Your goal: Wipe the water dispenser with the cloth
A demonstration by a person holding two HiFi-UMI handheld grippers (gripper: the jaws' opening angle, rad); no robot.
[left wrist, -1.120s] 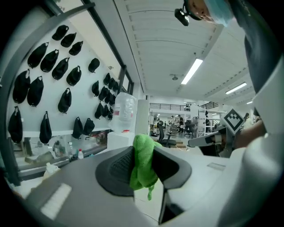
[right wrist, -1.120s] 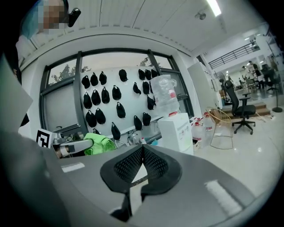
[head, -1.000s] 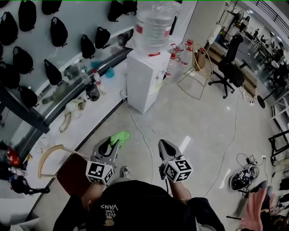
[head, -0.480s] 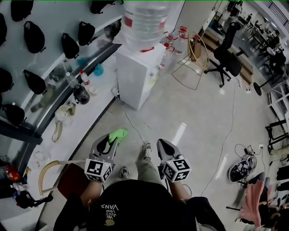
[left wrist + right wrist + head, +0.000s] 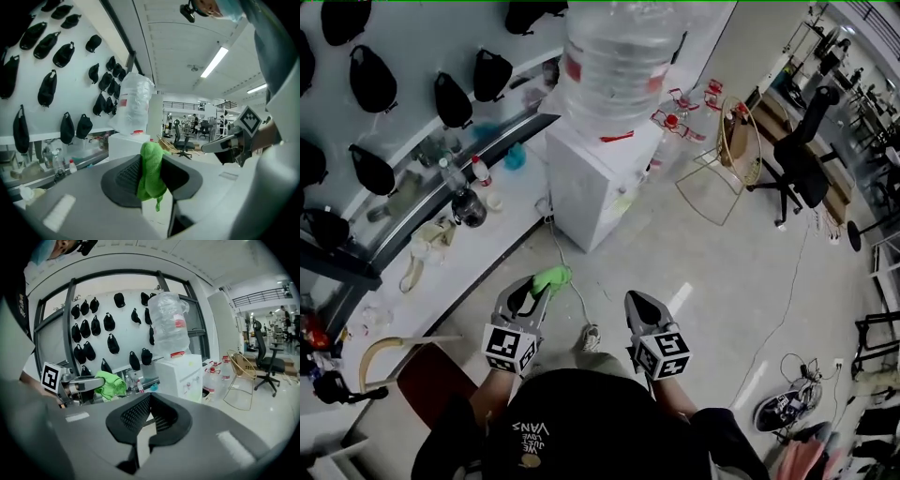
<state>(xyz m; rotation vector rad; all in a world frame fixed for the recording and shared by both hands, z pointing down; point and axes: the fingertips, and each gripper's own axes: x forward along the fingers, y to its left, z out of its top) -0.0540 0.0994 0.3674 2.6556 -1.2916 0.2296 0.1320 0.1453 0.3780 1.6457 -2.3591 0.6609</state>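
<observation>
The left gripper [image 5: 543, 288] clamps the green cloth [image 5: 551, 278] between its fingers [image 5: 125, 176], well apart from the white water dispenser [image 5: 598, 183] ahead on the floor [image 5: 712, 262]. The right gripper [image 5: 635, 301] has its fingers pressed together, empty.

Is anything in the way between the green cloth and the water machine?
Nothing solid that I can see. The left tongs grip the green cloth, and bare floor lies between it and the white water dispenser ahead. Only a thin cable lies flat on that floor, by the dispenser's base.
</observation>
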